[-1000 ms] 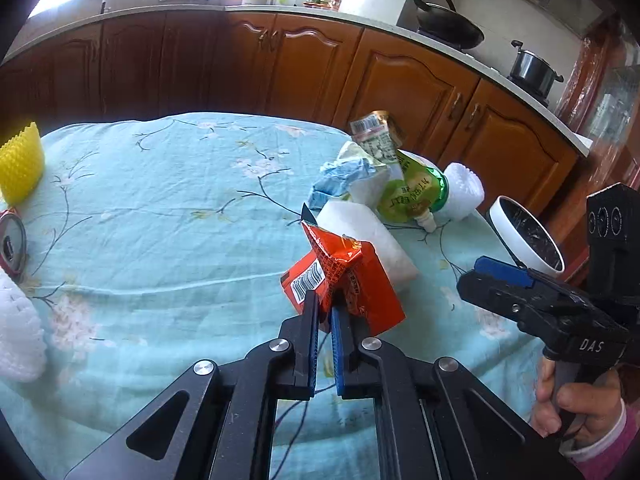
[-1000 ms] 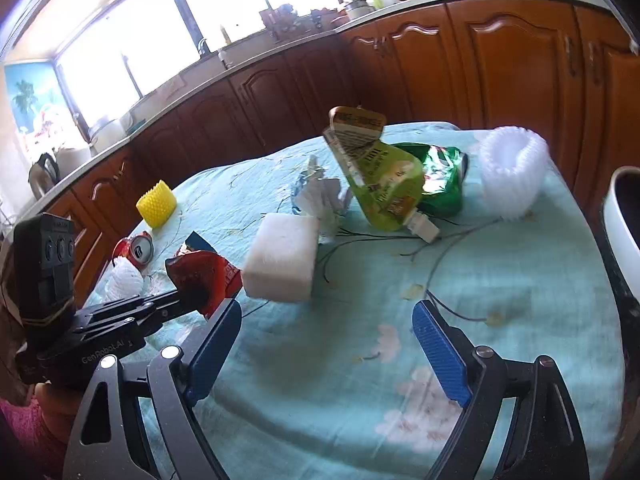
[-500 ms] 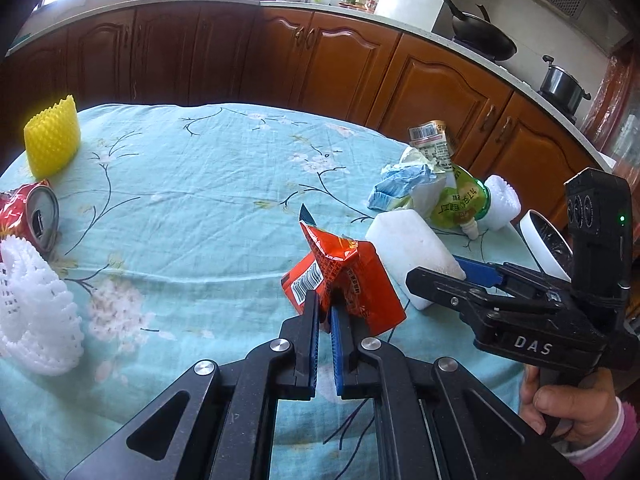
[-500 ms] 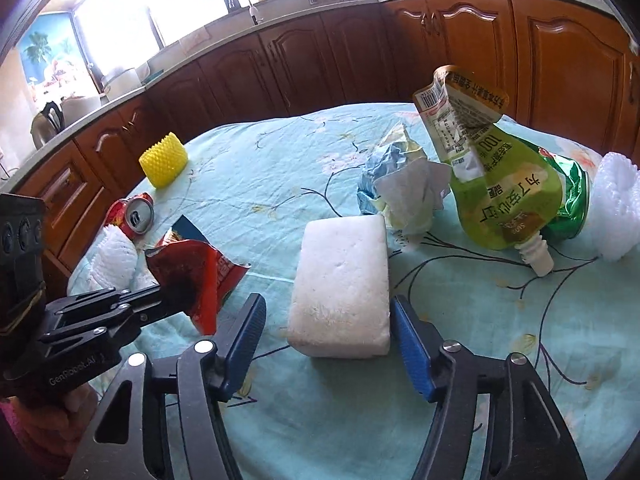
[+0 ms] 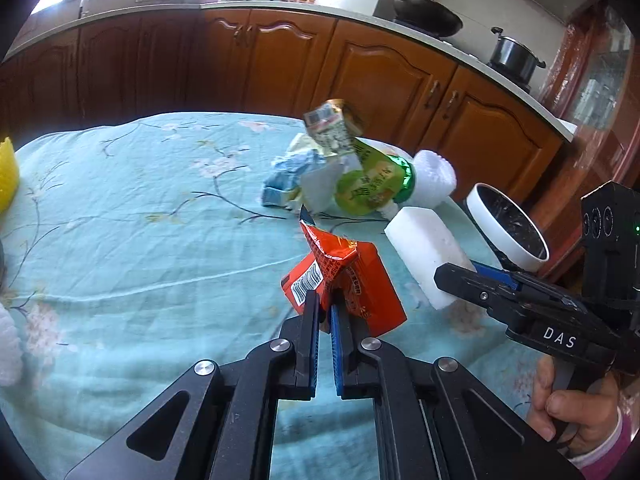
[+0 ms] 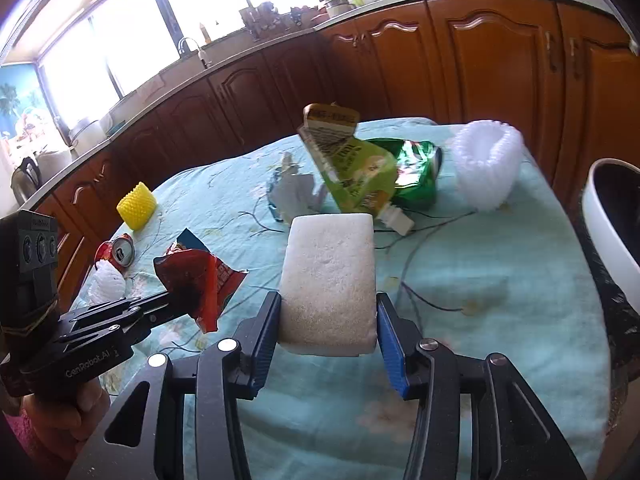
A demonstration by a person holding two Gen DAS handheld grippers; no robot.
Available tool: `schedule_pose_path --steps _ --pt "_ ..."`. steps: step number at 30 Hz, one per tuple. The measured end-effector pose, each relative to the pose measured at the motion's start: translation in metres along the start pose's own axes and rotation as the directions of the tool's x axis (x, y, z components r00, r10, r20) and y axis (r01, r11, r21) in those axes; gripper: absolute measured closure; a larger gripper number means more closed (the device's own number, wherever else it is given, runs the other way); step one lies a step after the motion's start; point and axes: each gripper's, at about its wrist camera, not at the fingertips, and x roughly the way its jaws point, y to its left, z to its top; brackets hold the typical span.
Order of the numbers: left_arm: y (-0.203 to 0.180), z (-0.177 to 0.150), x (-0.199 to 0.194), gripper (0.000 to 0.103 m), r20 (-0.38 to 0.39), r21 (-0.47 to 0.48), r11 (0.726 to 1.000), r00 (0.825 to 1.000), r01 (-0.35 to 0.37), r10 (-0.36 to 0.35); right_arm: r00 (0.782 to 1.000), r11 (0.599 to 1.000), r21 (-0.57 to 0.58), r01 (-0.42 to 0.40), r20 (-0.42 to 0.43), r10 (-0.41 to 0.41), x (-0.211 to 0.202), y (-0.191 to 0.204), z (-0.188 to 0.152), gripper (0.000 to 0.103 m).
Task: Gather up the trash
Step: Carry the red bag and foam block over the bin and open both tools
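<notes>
My left gripper (image 5: 325,304) is shut on a red snack wrapper (image 5: 344,280) and holds it above the teal tablecloth; the wrapper also shows in the right wrist view (image 6: 200,280). My right gripper (image 6: 326,316) is shut on a white foam block (image 6: 330,276), lifted off the table; the block also shows in the left wrist view (image 5: 428,254). A green drink pouch (image 6: 352,176), crumpled blue-white paper (image 6: 290,192) and a white foam net (image 6: 488,164) lie behind it.
A white bin with a black liner (image 6: 608,232) stands off the table's right edge, also in the left wrist view (image 5: 506,224). A yellow foam net (image 6: 136,206), a crushed red can (image 6: 118,252) and another white net (image 6: 106,288) lie at the left. Wooden cabinets (image 6: 480,64) stand behind.
My right gripper closed its jaws on the white foam block and lifted it toward the right, nearer the bin. My left gripper keeps its hold on the red wrapper.
</notes>
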Motion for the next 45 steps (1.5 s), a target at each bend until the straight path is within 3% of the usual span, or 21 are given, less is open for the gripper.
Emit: schedule_pose_path --steps 15,28,45 --pt "-0.090 0.009 0.045 0.099 -0.055 0.160 0.981 0.993 0.108 -0.100 0.976 0.964 0.204 0.173 0.099 -0.196 -0.083 -0.095 -0.023 0.056" --pt "-0.139 0.025 0.068 0.099 -0.061 0.238 0.961 0.990 0.139 -0.128 0.955 0.928 0.308 0.208 0.143 -0.261 -0.121 -0.144 -0.033 0.056" --pt "-0.191 0.057 0.106 0.099 -0.072 0.309 0.933 0.983 0.185 -0.171 0.934 0.908 0.340 0.246 0.168 -0.316 -0.139 -0.187 -0.013 0.055"
